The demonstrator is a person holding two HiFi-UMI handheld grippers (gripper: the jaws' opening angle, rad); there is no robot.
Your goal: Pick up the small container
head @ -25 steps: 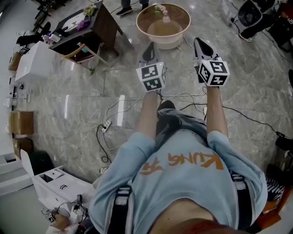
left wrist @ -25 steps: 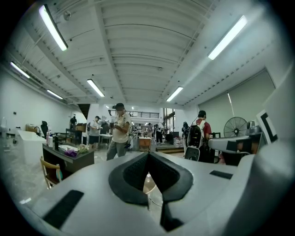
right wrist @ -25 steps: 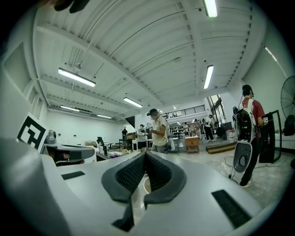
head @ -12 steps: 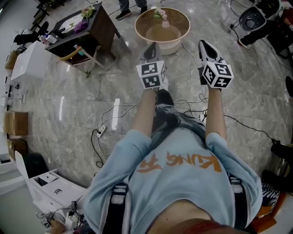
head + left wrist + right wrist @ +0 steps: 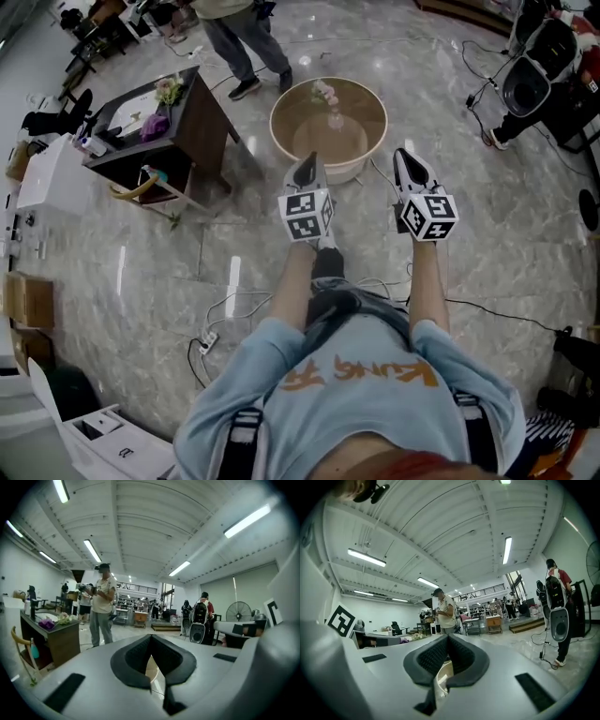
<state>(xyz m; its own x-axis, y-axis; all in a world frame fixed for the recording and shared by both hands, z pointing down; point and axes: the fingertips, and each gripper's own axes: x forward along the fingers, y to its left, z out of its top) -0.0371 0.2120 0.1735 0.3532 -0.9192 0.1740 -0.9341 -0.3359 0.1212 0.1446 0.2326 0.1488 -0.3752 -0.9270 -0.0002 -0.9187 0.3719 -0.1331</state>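
Observation:
A round wooden table with a raised rim stands on the floor ahead of me. On it stands a small vase-like container holding pink flowers; nothing else shows on the table. My left gripper and right gripper are held side by side in the air just short of the table's near rim. Both are shut with nothing between the jaws. In the left gripper view the dark pads meet in a V, and a sliver of the table shows below them. The right gripper view shows the same closed pads.
A dark side table with flowers and small items stands to the left, a white cabinet beyond it. A person stands behind the round table. Cables and a power strip lie on the marble floor. A fan and black gear sit at right.
The head view has tilted up and the round table and side table now lie lower in the frame. A standing person has come into view at the top. Both grippers stay shut.

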